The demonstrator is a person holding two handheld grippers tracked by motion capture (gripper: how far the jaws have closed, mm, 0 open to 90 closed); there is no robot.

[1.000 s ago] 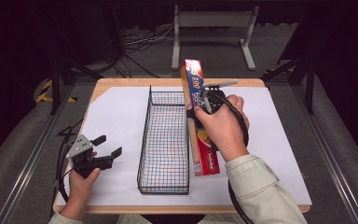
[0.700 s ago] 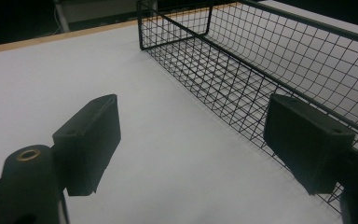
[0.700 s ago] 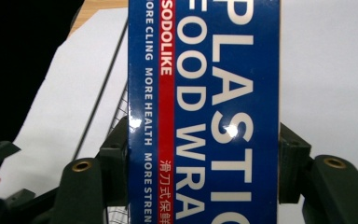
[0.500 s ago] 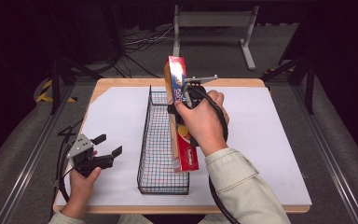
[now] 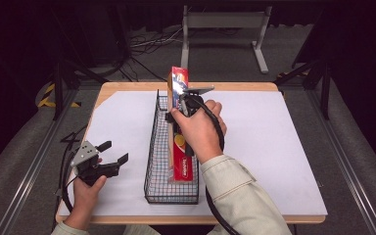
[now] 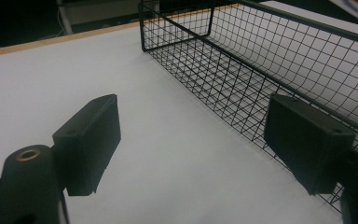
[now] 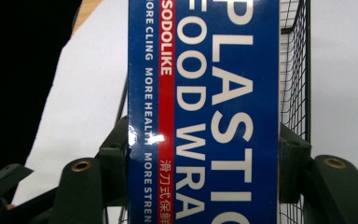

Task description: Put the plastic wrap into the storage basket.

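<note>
- Right gripper [image 7: 200,158]: its black fingers [image 7: 294,161] pinch a long glossy box [image 7: 205,107] by its two narrow sides; blue face, red stripe, white print reading "PLASTIC FOOD WRAP".
- In the high view the box [image 5: 180,147] is tilted, its near end down inside the basket [image 5: 157,161] against the right wall, its far end raised above the rim.
- The right hand [image 5: 198,129] wraps the right gripper [image 5: 178,115] above the basket's middle; a black cable [image 5: 215,205] trails back along the pale sleeve [image 5: 240,196].
- Left gripper [image 6: 191,140]: blocky matte fingers [image 6: 91,140] spread wide, nothing between them, low over the white sheet [image 6: 74,84].
- The left gripper [image 5: 113,152], grey plate on top, sits in the left hand [image 5: 85,188] at the surface's near left, apart from the basket.
- Basket: long, narrow, thin black wire mesh, lying lengthwise on the sheet [image 5: 274,147].
- Surface [image 5: 127,87]: pale wood edge framing the sheet; dark floor with cables [image 5: 147,44] beyond.
</note>
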